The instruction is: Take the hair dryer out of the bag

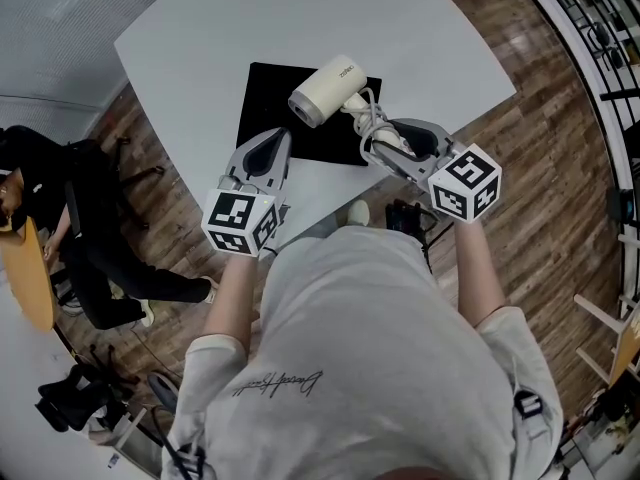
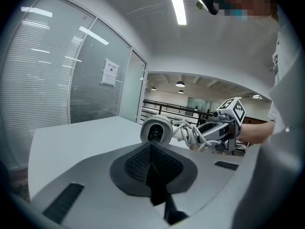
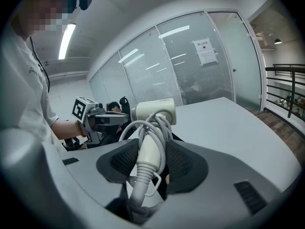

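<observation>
The cream hair dryer (image 1: pixel 328 90) hangs in the air above the flat black bag (image 1: pixel 270 93), which lies on the white table (image 1: pixel 200 38). My right gripper (image 1: pixel 385 140) is shut on the dryer's handle (image 3: pixel 148 149), with the cord wound round it. The barrel (image 3: pixel 154 111) points left in the right gripper view. My left gripper (image 1: pixel 272 158) is shut with nothing between its pads, just over the bag's near edge and left of the dryer. From the left gripper view the dryer (image 2: pixel 156 130) shows its round end, with the right gripper (image 2: pixel 220 127) behind it.
The table's near edge (image 1: pixel 330 208) runs close below both grippers. A black chair and bags (image 1: pixel 95 228) stand on the wooden floor at the left. A small dark object (image 1: pixel 408 218) lies on the floor by the person's feet. Railings (image 1: pixel 600 28) line the right side.
</observation>
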{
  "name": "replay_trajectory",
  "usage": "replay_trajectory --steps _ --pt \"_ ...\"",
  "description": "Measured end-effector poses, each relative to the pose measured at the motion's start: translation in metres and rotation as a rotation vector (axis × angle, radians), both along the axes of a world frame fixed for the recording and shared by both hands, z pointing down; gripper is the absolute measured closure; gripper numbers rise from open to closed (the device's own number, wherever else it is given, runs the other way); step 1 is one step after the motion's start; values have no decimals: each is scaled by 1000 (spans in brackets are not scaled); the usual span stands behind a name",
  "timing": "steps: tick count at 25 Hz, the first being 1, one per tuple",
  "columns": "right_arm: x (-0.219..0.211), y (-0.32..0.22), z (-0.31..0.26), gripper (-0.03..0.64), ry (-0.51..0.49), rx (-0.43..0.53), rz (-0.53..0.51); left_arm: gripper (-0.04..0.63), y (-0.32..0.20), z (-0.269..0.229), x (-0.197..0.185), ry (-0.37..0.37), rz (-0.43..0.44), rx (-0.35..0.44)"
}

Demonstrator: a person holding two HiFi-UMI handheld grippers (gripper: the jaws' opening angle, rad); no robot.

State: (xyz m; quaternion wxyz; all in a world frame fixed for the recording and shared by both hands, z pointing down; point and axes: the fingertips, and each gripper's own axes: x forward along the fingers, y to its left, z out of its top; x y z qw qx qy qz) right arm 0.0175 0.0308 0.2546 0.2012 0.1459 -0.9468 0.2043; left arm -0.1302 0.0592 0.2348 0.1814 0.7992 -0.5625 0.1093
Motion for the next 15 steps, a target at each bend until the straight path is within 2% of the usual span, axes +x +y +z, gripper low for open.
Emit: replay_trajectory --steps 15 --pt "1 -1 -7 422 -17 9 5 583 0 -4 5 -25 7 15"
